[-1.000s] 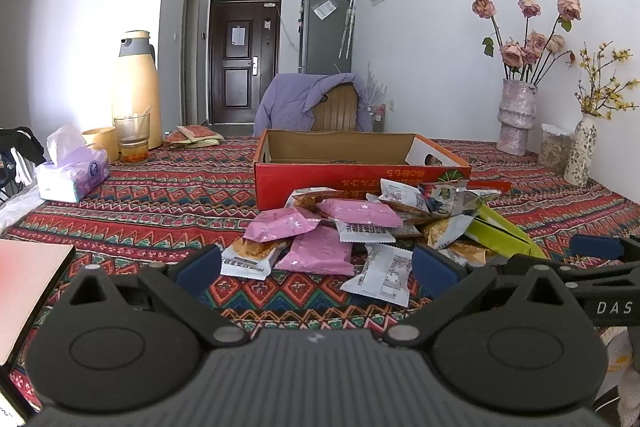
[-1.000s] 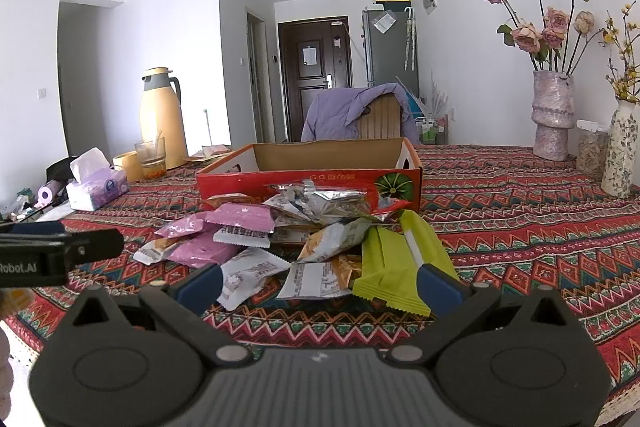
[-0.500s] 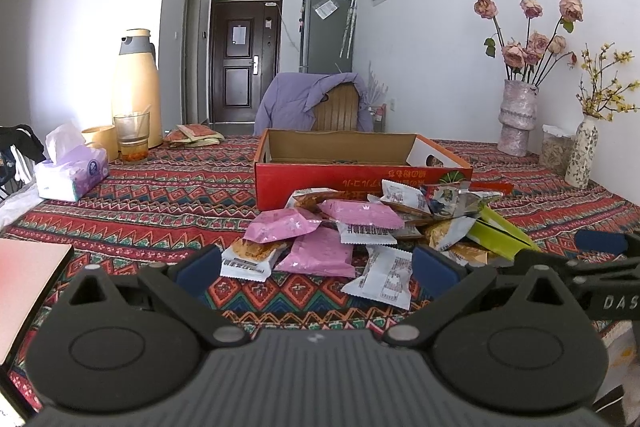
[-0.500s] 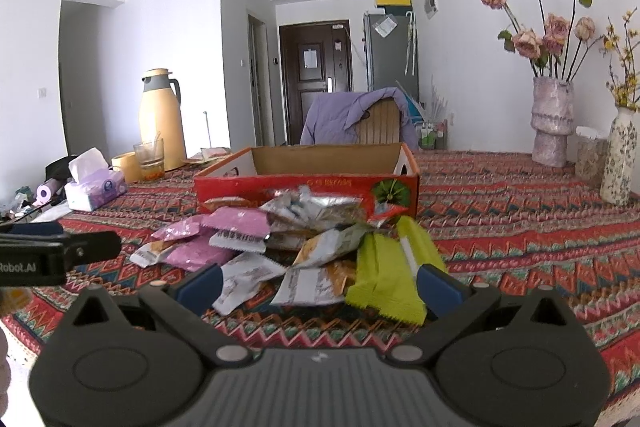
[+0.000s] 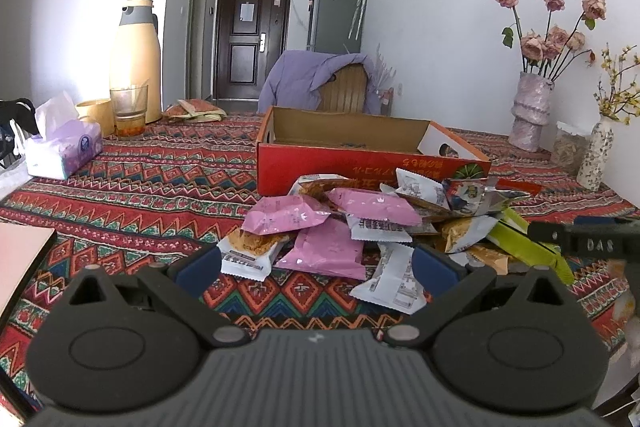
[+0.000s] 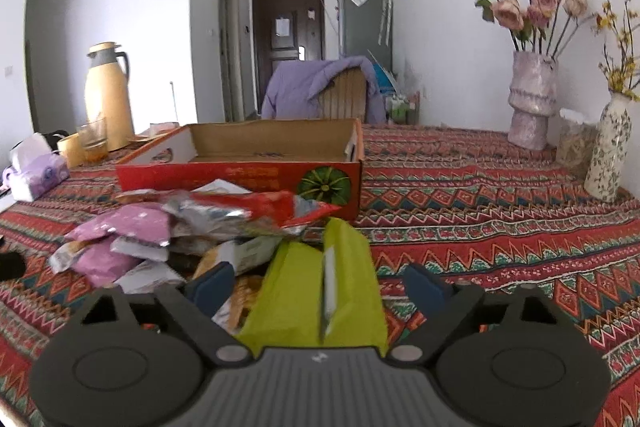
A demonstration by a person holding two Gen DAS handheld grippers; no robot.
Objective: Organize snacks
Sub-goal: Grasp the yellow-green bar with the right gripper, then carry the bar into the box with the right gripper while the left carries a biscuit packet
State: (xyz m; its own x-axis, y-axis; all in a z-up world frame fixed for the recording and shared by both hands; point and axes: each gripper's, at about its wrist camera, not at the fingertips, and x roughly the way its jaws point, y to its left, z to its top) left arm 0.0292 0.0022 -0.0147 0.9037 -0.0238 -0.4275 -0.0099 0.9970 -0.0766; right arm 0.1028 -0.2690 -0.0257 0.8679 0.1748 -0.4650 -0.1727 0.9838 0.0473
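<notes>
My right claw [image 6: 316,287] has advanced over the green packet [image 6: 320,291], its still-spread jaws just narrowing around it, so a pickup appears imminent.

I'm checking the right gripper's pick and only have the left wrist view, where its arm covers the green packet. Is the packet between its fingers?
Observer: Yes, the green packet lies between the fingers of the right gripper.
Operator: Gripped already?
Observer: No. The jaws have just been closing, but both pads stand clear of it.
Operator: Anything marking its top face?
Observer: A white strip runs lengthwise down the middle.
</notes>
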